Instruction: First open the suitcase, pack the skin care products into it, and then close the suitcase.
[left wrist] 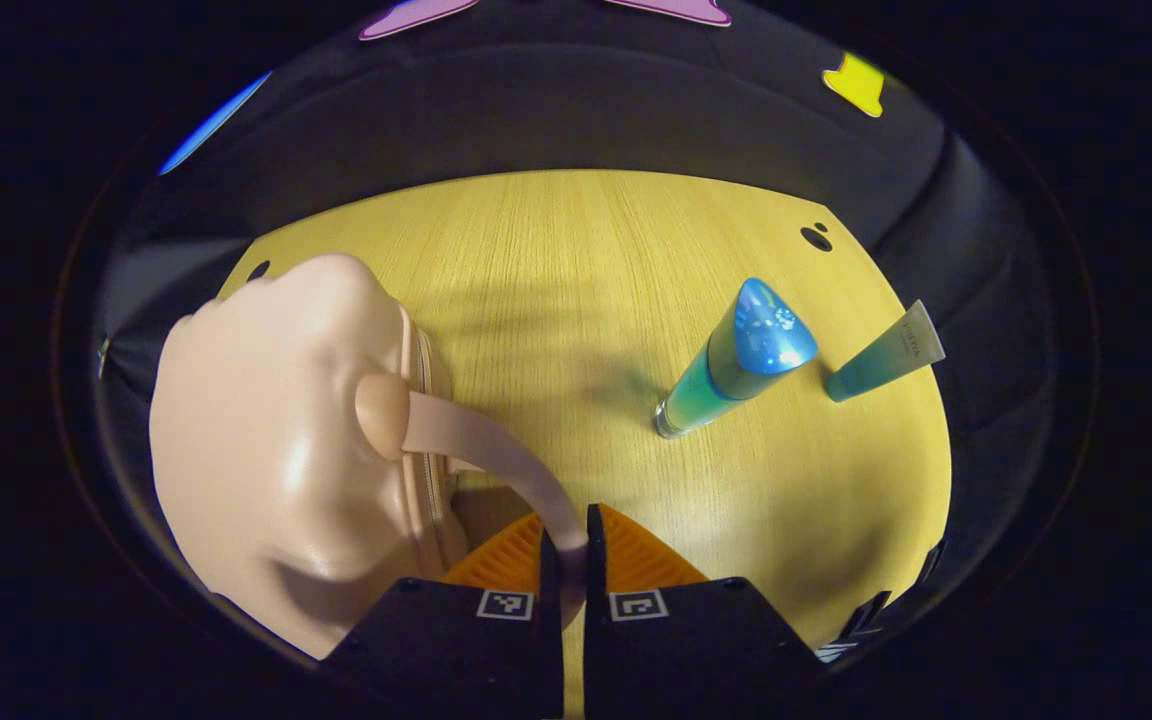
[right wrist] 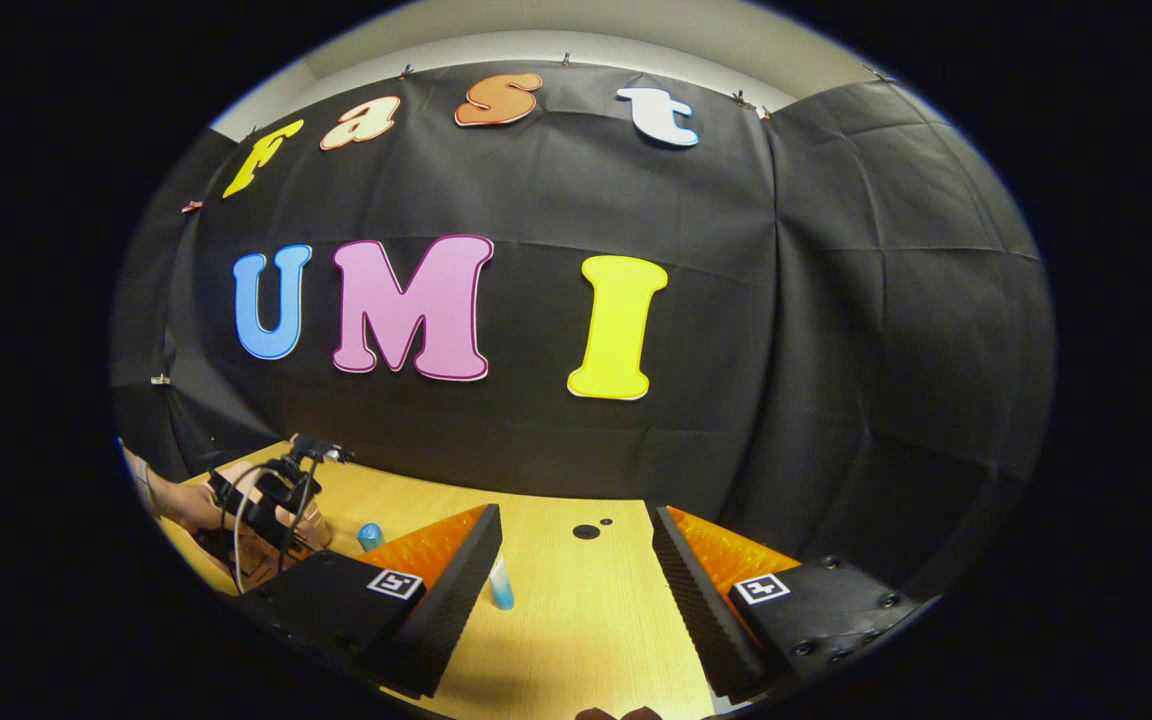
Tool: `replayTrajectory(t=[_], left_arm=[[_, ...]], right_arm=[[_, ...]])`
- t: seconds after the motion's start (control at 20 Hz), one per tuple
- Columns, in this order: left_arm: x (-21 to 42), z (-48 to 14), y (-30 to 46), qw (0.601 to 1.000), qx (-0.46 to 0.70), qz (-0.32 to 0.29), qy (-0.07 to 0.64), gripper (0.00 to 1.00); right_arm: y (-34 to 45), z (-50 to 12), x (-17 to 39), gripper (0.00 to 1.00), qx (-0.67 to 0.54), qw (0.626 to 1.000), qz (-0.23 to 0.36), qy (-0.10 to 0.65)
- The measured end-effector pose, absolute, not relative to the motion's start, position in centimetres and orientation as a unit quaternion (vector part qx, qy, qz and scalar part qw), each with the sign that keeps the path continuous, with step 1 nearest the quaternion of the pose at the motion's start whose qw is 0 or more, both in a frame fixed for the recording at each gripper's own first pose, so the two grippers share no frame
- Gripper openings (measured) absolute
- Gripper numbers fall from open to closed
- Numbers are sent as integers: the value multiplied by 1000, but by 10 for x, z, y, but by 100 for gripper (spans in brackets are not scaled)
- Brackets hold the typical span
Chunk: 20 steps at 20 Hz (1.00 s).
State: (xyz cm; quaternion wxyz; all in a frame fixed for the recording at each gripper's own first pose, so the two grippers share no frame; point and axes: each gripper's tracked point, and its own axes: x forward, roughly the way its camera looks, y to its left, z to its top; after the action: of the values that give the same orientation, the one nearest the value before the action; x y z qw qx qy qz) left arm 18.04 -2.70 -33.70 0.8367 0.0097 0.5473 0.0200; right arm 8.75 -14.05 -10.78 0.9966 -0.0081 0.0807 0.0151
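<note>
In the left gripper view a pale pink suitcase stands on the wooden table at the left, its zip seam facing right. Its curved pink handle runs down into my left gripper, which is shut on it. A tall blue-green bottle with a blue cap stands right of centre, and a teal tube lies beyond it. In the right gripper view my right gripper is open above the table with nothing between its fingers. The blue cap and the tube show past its left finger.
In the right gripper view a hand holds the other gripper with its cables at the far left of the table. Small dark holes mark the tabletop near the black cloth wall. The table's right edge lies close to the tube.
</note>
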Motion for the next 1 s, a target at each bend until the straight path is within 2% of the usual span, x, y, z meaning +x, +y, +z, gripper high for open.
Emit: replayTrajectory(t=[0.15,0.2,0.3,0.45,0.5,0.6,0.65,0.7,0.8,0.9,1.0], left_arm=[[174,-270,-21,843,-45,-4,536,13],[171,-240,-9,849,-45,-8,527,16],[166,-184,20,864,-51,-6,501,12],[154,-115,85,884,-102,15,457,12],[144,-83,136,897,-113,32,426,12],[127,-62,196,908,-109,49,402,12],[121,-56,223,910,-111,56,396,12],[112,-54,292,917,-106,80,377,12],[107,-69,366,919,-97,111,367,12],[105,-109,450,910,-89,142,378,11],[109,-151,500,903,-107,153,388,11]], right_arm=[[-131,-109,90,96,-9,996,29,80],[-124,-109,92,96,-7,996,39,79],[-103,-105,97,96,5,995,69,77],[-74,-94,105,96,5,993,92,69],[-63,-84,106,96,2,994,89,57],[-47,-74,108,96,-9,996,75,44],[-40,-75,107,96,-11,997,66,48],[-18,-68,106,96,0,997,54,51],[12,-68,105,96,-1,996,54,67],[35,-63,104,96,-6,996,45,72],[49,-71,100,96,3,995,29,95]])
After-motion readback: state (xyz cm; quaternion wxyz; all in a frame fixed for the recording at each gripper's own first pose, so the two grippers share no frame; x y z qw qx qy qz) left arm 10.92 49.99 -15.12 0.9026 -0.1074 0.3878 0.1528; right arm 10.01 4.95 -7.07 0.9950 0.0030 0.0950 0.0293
